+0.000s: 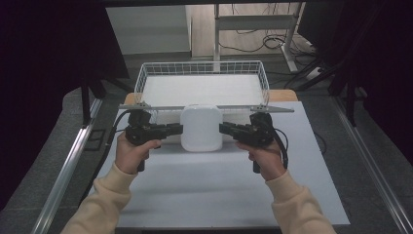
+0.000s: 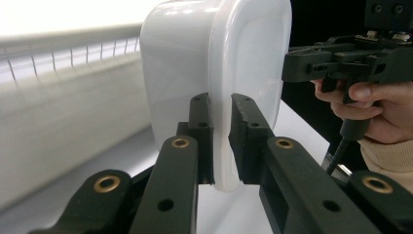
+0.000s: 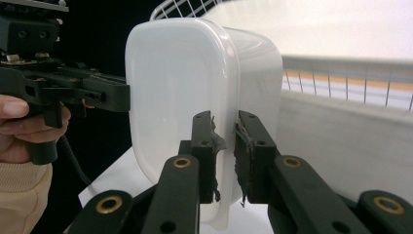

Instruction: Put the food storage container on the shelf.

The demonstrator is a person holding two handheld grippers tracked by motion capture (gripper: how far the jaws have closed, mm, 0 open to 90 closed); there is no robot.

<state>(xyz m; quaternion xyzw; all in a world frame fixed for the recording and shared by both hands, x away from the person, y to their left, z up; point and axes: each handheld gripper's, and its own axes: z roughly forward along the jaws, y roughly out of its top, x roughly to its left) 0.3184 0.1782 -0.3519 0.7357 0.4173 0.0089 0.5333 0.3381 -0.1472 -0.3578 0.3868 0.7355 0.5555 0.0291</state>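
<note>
A white plastic container (image 1: 201, 127) with a rounded lid sits between my two grippers, just in front of the wire basket (image 1: 141, 80). My left gripper (image 1: 180, 129) is shut on the lid's rim at the container's left side. Its view shows the jaws (image 2: 221, 100) pinching that thin rim of the container (image 2: 185, 63). On the opposite side my right gripper (image 1: 221, 128) is shut on the rim too, its pads (image 3: 225, 119) clamped on the edge of the container (image 3: 185, 83). Whether the container rests on the table or hangs just above it, I cannot tell.
The white wire basket with a flat white floor stands at the table's far edge, right behind the container. The white tabletop (image 1: 219, 185) spreads toward the person. Dark curtains flank both sides; a desk frame and cables lie beyond the basket.
</note>
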